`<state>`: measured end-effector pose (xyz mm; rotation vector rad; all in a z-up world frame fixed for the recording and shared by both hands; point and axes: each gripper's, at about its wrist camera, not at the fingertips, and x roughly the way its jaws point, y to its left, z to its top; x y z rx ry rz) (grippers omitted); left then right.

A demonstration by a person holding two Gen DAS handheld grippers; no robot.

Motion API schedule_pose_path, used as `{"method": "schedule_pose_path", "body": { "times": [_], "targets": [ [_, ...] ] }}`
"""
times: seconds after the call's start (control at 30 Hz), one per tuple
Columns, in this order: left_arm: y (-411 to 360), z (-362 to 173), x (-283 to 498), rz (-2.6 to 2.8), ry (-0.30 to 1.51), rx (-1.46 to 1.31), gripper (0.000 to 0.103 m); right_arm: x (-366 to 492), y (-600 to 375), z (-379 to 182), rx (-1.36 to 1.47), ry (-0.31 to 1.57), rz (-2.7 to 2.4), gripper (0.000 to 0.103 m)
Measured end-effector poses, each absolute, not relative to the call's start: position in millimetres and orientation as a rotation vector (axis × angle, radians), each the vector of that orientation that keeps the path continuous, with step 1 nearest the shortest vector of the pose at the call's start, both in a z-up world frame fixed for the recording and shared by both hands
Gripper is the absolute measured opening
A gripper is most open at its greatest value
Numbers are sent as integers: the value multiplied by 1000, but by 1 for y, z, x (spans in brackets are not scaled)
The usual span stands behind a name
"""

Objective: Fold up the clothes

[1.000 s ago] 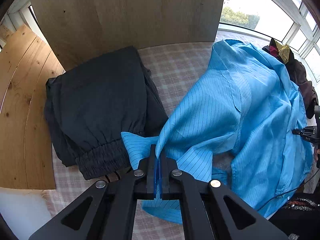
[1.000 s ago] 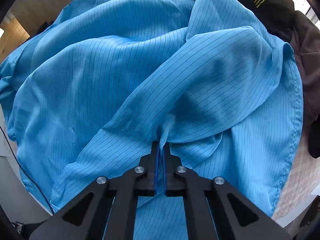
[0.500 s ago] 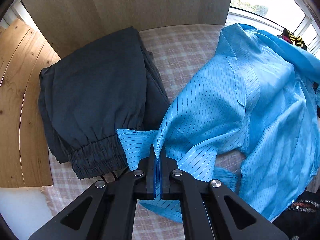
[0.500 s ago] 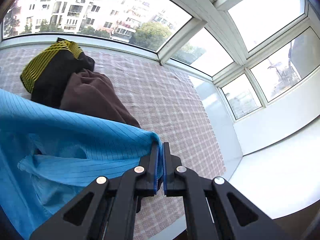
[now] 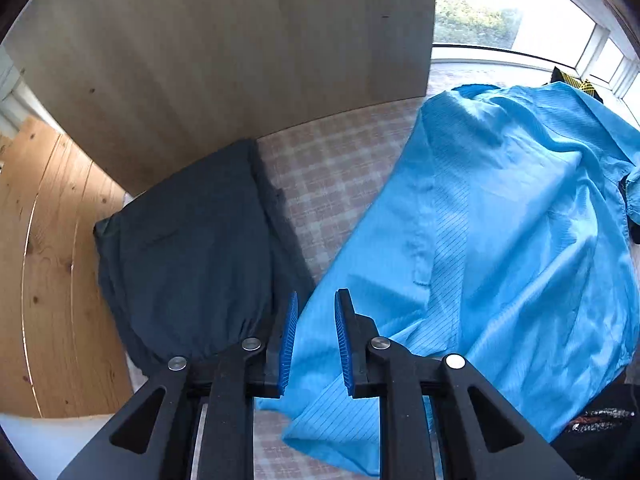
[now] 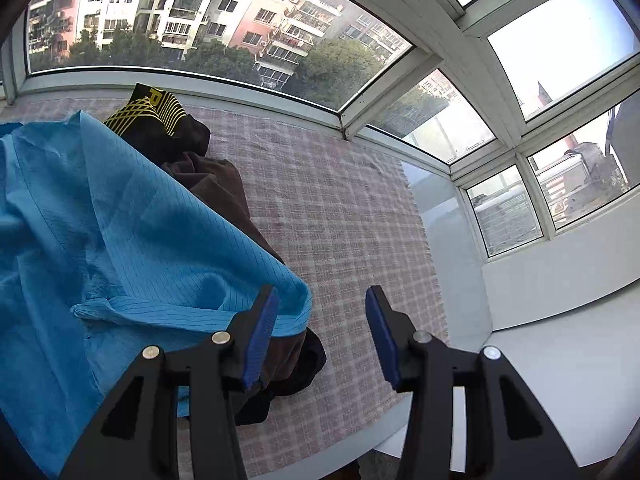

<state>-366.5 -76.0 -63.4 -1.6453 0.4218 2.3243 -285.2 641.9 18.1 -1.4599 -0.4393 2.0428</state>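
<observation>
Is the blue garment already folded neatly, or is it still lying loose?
Still loose. The blue garment lies spread and wrinkled over the checked cloth, its edge draped on a brown garment. Both tongs are open.

A bright blue pinstriped shirt (image 5: 500, 240) lies on pink-and-white checked cloth (image 6: 340, 208) beside dark navy trousers (image 5: 188, 248).

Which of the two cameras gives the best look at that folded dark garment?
The left wrist view: the folded dark garment lies there in full on the checked cloth, beside the blue shirt. The right wrist view does not show it at all.
</observation>
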Motion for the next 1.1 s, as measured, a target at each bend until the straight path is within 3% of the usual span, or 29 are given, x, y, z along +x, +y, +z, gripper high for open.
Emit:
{"method": "schedule_pose_path", "body": {
  "times": [0.07, 0.27, 0.33, 0.4, 0.67, 0.73, 0.77, 1.1],
  "targets": [
    [-39, -79, -383, 2257, 444, -1604, 33, -289, 639, 29, -1453, -472, 2058, 47],
    [49, -145, -438, 2145, 528, -1601, 34, -292, 640, 56, -1437, -327, 2189, 51],
    [61, -160, -455, 2157, 532, -1620, 33, -315, 607, 45, -1451, -406, 2303, 53],
    [69, -171, -469, 2169, 538, -1634, 33, -346, 571, 23, -1505, -467, 2417, 61],
    [84, -181, -504, 2197, 601, -1625, 32, -511, 447, -98, -1739, -798, 2637, 61],
    [88, -186, -510, 2177, 617, -1625, 19, -540, 428, -121, -1798, -873, 2650, 61],
    [89, -188, -512, 2160, 618, -1627, 5, -551, 421, -132, -1829, -917, 2647, 61],
    [90, -184, -509, 2102, 581, -1594, 0, -606, 399, -186, -2081, -986, 2707, 61]
  ]
}}
